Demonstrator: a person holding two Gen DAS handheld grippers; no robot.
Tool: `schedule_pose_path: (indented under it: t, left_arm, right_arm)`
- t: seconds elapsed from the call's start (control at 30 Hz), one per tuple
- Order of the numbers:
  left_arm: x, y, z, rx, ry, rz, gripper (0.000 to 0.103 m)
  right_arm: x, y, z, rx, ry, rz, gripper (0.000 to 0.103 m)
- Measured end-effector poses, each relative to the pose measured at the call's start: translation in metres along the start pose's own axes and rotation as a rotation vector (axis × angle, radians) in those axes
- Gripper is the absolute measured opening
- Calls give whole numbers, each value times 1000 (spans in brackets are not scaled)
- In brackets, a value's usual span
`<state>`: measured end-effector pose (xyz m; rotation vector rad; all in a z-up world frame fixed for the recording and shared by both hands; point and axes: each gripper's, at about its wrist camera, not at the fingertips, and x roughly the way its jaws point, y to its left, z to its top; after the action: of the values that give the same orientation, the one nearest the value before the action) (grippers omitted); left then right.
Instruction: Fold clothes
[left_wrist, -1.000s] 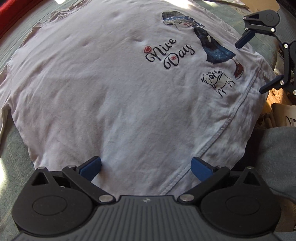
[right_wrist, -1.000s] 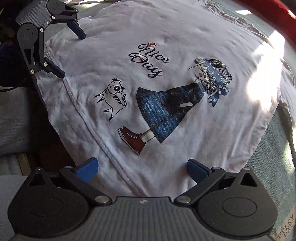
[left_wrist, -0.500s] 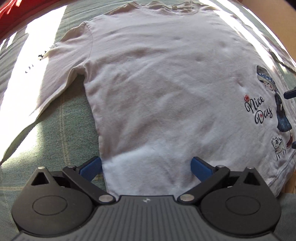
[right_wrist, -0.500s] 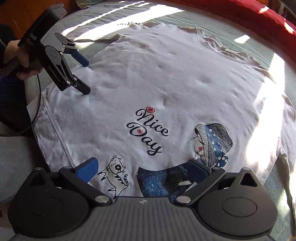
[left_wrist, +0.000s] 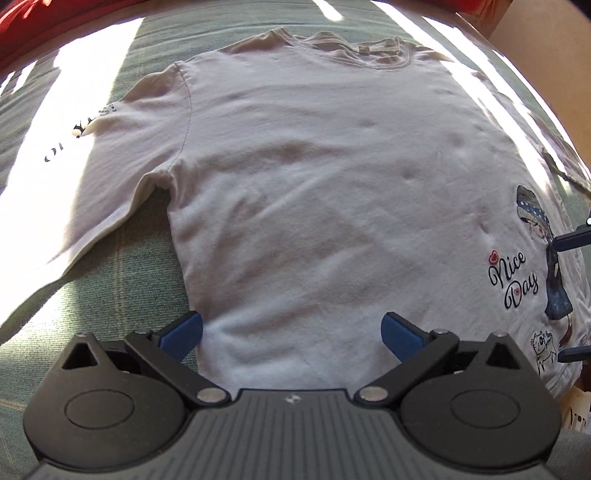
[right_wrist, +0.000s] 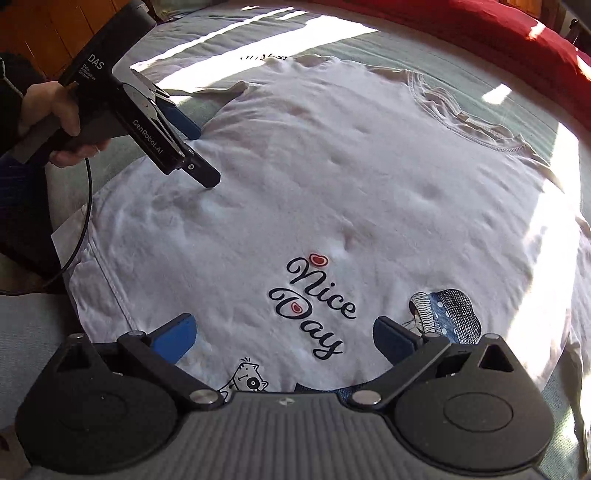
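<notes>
A white T-shirt (left_wrist: 314, 206) with a "Nice Day" print (right_wrist: 310, 302) lies spread flat, front up, on a green bed cover. My left gripper (left_wrist: 291, 336) is open and empty, low over the shirt's left side below the armpit. In the right wrist view it (right_wrist: 195, 151) shows at upper left with one fingertip touching the cloth. My right gripper (right_wrist: 284, 339) is open and empty above the print near the hem. Its fingertips (left_wrist: 570, 242) show at the right edge of the left wrist view.
The green checked bed cover (left_wrist: 110, 280) surrounds the shirt. The left sleeve (left_wrist: 92, 177) lies spread out to the side. A red blanket (right_wrist: 517, 33) runs along the far edge. The neckline (right_wrist: 461, 118) is at the far end. Strong sun stripes cross the bed.
Both grippers have moved from the hem up over the shirt. The left one went to the shirt's left side by the sleeve; the right one now stands over the print. Both stayed open.
</notes>
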<state>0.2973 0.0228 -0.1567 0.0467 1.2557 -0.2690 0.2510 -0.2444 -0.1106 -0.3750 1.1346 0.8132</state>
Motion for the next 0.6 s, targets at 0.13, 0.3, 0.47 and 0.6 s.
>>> schedule_pose_path:
  t: [0.13, 0.3, 0.47, 0.6]
  left_arm:
    - [-11, -3, 10, 33, -67, -23, 102]
    - [20, -9, 36, 43, -2, -91, 102]
    - [29, -14, 24, 67, -10, -76, 102]
    - [29, -16, 17, 127, -17, -70, 102]
  right_arm:
    - [7, -4, 0, 13, 23, -13, 103]
    - [26, -7, 13, 56, 17, -16, 103]
    - [41, -11, 13, 85, 54, -24, 103]
    - [48, -7, 10, 45, 78, -45, 103]
